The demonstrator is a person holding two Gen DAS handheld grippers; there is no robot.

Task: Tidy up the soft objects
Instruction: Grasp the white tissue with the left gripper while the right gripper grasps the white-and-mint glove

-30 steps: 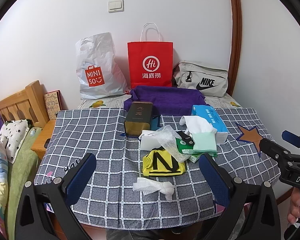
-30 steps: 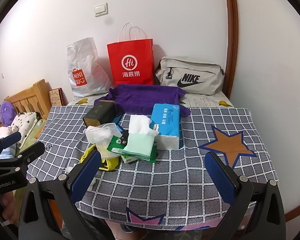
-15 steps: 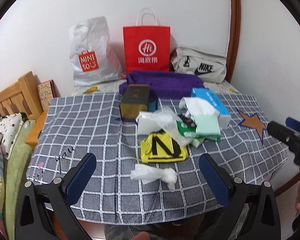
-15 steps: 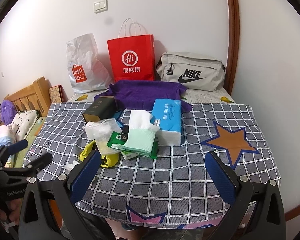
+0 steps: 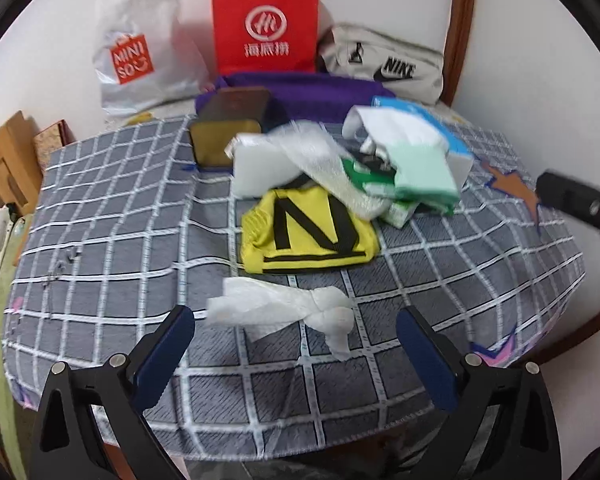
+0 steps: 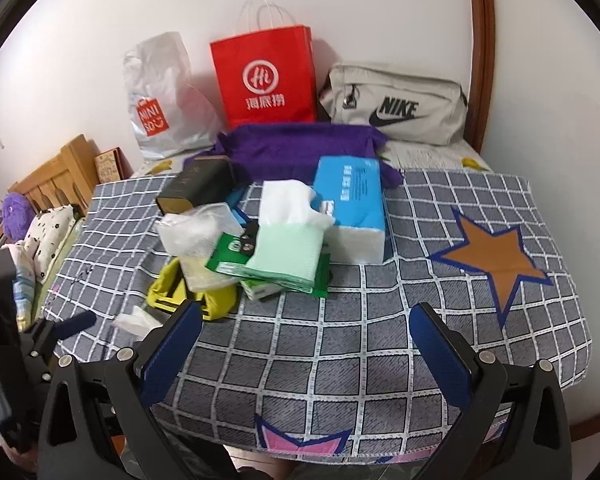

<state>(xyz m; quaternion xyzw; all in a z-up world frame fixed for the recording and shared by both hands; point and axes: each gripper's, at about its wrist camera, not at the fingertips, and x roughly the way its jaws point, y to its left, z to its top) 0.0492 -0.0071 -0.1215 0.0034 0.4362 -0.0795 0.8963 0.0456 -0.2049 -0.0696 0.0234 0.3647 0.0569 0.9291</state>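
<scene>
A heap of soft things lies mid-table on the checked cloth (image 5: 112,248): a yellow cloth with black stripes (image 5: 304,236), a clear plastic bag (image 5: 320,160), a mint and white cloth (image 6: 288,232), green packets (image 6: 232,252) and a blue tissue pack (image 6: 350,200). A crumpled white plastic bag (image 5: 288,312) lies alone near the front edge. My left gripper (image 5: 296,352) is open just in front of that white bag. My right gripper (image 6: 306,348) is open and empty over the front of the table, short of the heap.
A dark tin box (image 5: 230,128) and a purple towel (image 6: 300,148) lie behind the heap. A Miniso bag (image 6: 164,100), a red paper bag (image 6: 264,76) and a Nike pouch (image 6: 396,104) stand along the wall. A wooden bed end (image 6: 56,176) is at the left.
My left gripper has moved forward and down toward the white plastic bag at the front. My right gripper has edged closer to the table. Nothing on the table has moved.
</scene>
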